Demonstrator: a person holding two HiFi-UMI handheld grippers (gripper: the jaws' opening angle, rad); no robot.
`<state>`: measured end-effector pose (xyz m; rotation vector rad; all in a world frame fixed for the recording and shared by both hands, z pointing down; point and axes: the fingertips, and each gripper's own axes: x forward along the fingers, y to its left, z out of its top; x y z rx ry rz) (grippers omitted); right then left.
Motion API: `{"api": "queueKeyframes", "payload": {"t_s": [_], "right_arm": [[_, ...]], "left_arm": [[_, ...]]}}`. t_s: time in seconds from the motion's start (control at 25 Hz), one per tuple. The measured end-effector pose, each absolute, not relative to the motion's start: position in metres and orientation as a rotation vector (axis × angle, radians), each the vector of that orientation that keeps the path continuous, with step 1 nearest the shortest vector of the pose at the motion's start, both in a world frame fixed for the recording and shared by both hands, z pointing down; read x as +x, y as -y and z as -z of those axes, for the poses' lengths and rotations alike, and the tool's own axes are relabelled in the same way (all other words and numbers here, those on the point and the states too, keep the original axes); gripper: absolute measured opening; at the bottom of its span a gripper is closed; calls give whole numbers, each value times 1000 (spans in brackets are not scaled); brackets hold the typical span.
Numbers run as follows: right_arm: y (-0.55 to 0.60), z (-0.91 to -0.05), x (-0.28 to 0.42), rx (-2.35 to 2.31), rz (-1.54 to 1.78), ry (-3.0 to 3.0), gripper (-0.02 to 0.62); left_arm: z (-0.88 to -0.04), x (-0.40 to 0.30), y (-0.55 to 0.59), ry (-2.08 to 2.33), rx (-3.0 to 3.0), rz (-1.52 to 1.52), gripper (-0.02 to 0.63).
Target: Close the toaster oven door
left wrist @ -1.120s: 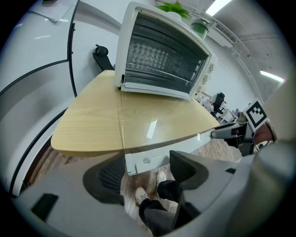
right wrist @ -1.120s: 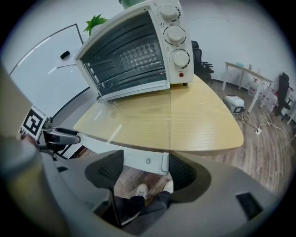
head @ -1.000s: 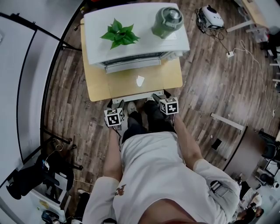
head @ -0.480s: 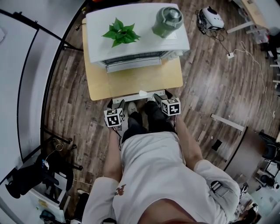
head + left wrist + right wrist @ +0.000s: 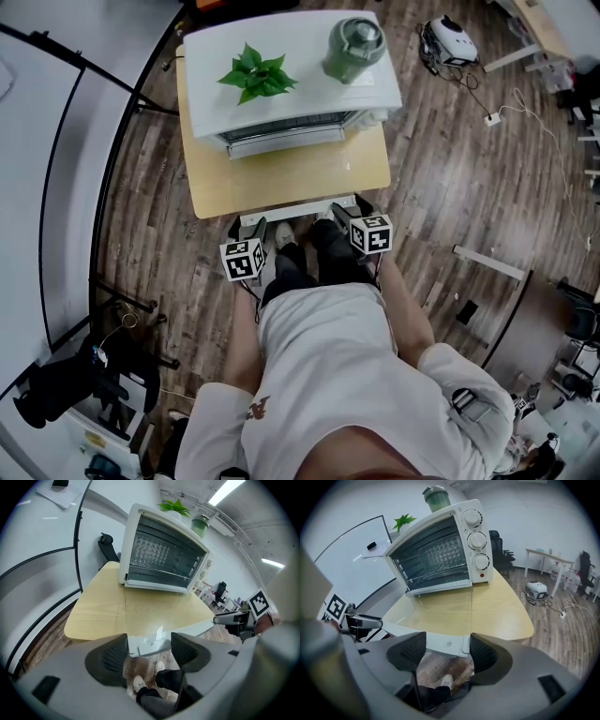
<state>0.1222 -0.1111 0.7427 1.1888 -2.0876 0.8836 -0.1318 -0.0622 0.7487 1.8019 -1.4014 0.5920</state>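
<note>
Wooden table [image 5: 208, 187] is occupied by the toaster oven [image 5: 309, 103]. Its door handle [image 5: 298, 208] should be raised evenly. The left gripper [image 5: 255, 225] is held with jaws apart; the right gripper [image 5: 339, 208] has jaws closing, nothing clamped.

Light: bright, even indoor light; ceiling strip lamps [image 5: 230, 490] at top of left gripper view.
Glare: lamps blown white; small sheen on table top [image 5: 216, 187]; pale reflections in toaster oven [image 5: 440, 550] glass.
Shadows: soft, weak.
Distortion: strong fisheye in all views, straight edges bow; black corners in both gripper views.
Focus: near-lens foreground blurry, mid-scene sharp.
</note>
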Motion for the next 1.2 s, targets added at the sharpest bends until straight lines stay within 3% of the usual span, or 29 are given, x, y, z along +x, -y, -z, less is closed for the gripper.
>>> {"api": "queueKeyframes", "payload": {"t_s": [1.2], "right_arm": [[133, -658, 120, 1340, -863, 2232, 290]], "left_arm": [[-661, -140, 82, 1501, 1897, -438, 291]]}}
